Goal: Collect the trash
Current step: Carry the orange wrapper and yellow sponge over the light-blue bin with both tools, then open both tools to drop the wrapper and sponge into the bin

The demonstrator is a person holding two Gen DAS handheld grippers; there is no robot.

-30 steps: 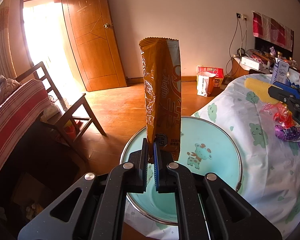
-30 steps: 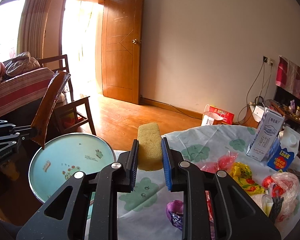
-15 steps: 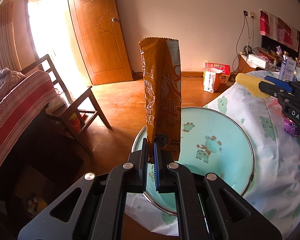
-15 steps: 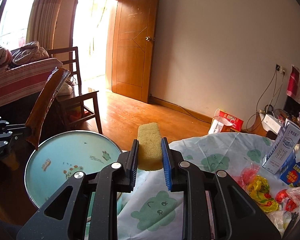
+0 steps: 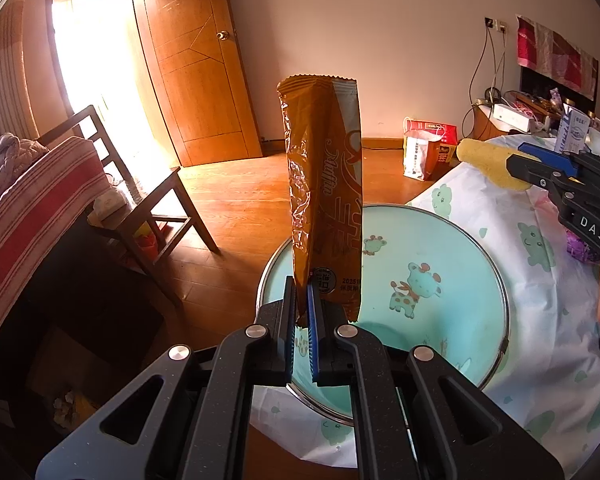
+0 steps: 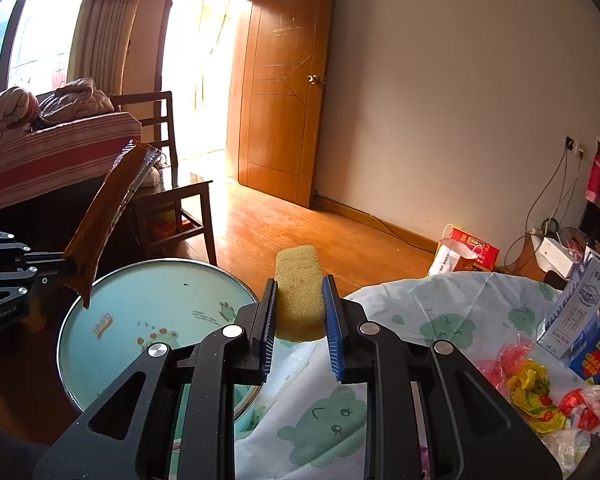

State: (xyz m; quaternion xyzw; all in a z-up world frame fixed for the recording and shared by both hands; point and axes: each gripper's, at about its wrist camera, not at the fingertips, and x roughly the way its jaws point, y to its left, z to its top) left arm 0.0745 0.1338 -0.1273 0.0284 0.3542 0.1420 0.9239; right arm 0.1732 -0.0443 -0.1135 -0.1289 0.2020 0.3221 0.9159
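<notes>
Left tool pinches the lower end of a brown snack wrapper, upright above the pale blue basin. Right tool, at 3 o'clock of the basin, grips a yellow sponge. More wrappers lie on the tabletop at 4 o'clock.

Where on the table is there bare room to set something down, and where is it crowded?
The round basin at the table's edge is bare inside. The tablecloth between it and the milk carton is clear. Crowded: candy wrappers and plastic bag below the carton.
</notes>
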